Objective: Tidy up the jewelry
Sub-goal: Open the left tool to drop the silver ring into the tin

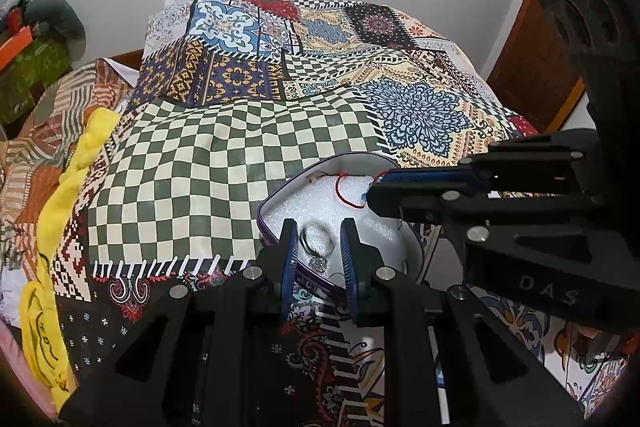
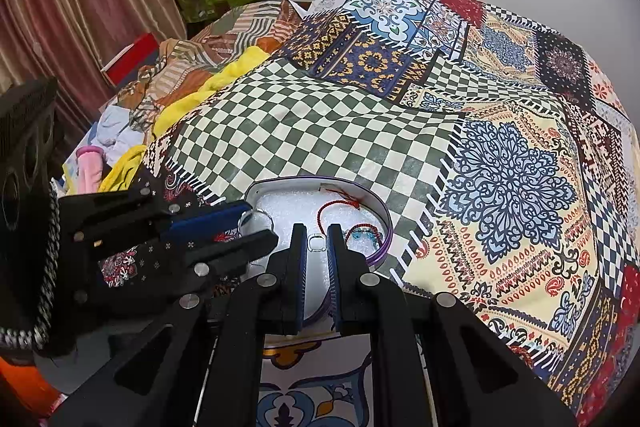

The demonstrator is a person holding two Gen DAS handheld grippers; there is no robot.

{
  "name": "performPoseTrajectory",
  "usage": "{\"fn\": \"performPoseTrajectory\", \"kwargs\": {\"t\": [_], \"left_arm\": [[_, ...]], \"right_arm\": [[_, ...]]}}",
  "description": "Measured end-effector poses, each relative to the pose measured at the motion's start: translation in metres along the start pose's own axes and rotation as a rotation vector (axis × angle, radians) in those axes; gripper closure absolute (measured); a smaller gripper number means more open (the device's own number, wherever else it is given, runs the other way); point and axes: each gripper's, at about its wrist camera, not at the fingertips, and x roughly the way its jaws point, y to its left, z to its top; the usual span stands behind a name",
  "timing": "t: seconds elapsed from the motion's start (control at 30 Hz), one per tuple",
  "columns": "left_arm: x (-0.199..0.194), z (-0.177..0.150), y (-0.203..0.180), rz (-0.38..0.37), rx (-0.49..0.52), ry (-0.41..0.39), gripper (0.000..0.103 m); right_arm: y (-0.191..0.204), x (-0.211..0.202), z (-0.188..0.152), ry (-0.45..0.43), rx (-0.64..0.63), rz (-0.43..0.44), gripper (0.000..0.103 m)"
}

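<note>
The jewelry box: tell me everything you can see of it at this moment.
The jewelry box is a shallow, rounded, lidless container with a purple outer wall, pale inner wall and white foam-like lining. It lies open on the patterned bedspread. Inside lie a red cord bracelet, a blue beaded piece, a clear ring and a stone-set ring. Both grippers, left and right, hover over it with fingers apart.
</note>
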Motion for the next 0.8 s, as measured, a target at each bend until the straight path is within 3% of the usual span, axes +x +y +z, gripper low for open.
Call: {"fn": "performPoseTrajectory", "kwargs": {"t": [0.33, 0.43, 0.8], "left_arm": [[-0.024, -0.008, -0.001, 0.032, 0.009, -0.028, 0.081], [-0.032, -0.010, 0.003, 0.037, -0.001, -0.036, 0.075], [-0.057, -0.016, 0.008, 0.061, -0.026, -0.048, 0.075]], "right_arm": [[0.002, 0.003, 0.000, 0.008, -0.010, -0.004, 0.094], [0.002, 0.005, -0.001, 0.022, -0.016, -0.006, 0.094], [0.006, -0.009, -0.003, 0.014, -0.027, -0.036, 0.091]]}}
